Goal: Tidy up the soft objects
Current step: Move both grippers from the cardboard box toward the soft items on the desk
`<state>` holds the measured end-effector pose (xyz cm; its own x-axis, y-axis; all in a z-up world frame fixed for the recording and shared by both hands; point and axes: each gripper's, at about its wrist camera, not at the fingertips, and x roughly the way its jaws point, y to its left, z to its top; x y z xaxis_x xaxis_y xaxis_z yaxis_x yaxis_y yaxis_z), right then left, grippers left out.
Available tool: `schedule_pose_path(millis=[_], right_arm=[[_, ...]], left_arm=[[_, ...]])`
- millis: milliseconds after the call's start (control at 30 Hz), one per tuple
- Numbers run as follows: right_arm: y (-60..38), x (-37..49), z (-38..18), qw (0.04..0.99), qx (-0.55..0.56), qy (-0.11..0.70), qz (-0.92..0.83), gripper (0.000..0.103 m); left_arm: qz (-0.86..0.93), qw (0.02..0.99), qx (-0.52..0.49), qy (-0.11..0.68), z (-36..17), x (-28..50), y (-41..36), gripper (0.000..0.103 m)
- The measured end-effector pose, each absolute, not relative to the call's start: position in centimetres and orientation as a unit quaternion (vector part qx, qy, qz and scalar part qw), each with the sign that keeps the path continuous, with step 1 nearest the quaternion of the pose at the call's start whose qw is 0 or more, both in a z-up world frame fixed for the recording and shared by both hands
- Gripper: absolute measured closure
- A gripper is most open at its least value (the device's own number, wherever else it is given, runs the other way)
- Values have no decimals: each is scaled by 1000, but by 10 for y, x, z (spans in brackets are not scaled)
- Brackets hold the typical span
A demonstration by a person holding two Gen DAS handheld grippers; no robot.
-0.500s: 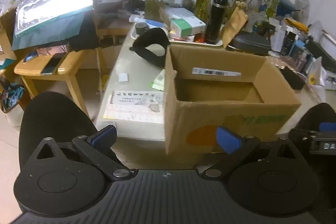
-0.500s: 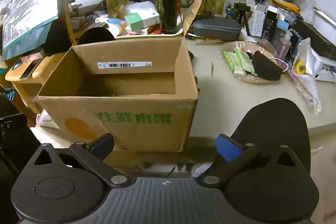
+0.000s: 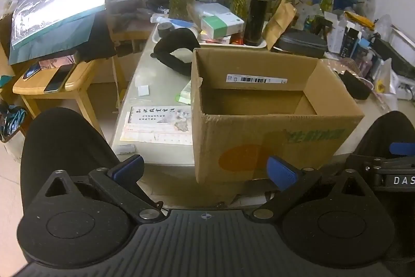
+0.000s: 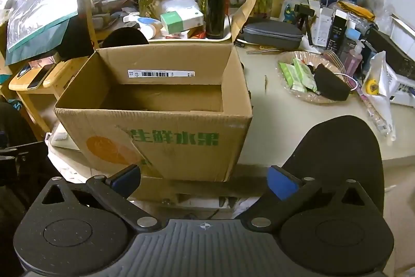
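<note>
An open cardboard box (image 3: pixel 275 144) with green print stands at the table's near edge; it also shows in the right wrist view (image 4: pixel 160 136). Its inside looks empty. A black soft object (image 3: pixel 173 53) lies on the table behind the box's left corner. Another black soft object (image 4: pixel 329 85) lies in a clear dish (image 4: pixel 288 59) to the right of the box. My left gripper (image 3: pixel 205 170) is open and empty, low in front of the box. My right gripper (image 4: pixel 205 178) is open and empty, also before the box. The right gripper's body shows at the left view's right edge (image 3: pixel 389 170).
A black flask (image 4: pixel 215 7), white tray (image 4: pixel 192 39), grey case (image 4: pixel 272 33) and vases with bamboo crowd the table's back. Bottles and boxes fill the right side. A wooden stool (image 3: pixel 54 85) with phones stands left. A printed sheet (image 3: pixel 158 123) lies left of the box.
Both grippers have shifted slightly; the box sits a little lower and nearer in the views. Nothing was taken hold of or let go.
</note>
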<state>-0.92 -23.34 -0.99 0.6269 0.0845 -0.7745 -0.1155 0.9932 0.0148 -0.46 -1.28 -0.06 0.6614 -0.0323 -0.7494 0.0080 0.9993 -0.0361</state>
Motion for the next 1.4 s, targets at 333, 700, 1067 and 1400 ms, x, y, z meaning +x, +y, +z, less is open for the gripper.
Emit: schedule_pose_path(millis=[333,700,1067,1400], right_arm=[[-230,-4,-16,897,-31,437,58,0],[-226,5,-22,893,-37,445,60,0],[-222,19,-24,888,-51,454,49,0],[-226,25,-14,892,-71,445,24,0]], left_arm=[[-20,909,-8,417,-3,2,-19,0],[-16,902,0,432,-10,12,-21,0],[-14,895,5,446,-13,22,-22,0],[-18,896,7,444,-9,29,-24,0]])
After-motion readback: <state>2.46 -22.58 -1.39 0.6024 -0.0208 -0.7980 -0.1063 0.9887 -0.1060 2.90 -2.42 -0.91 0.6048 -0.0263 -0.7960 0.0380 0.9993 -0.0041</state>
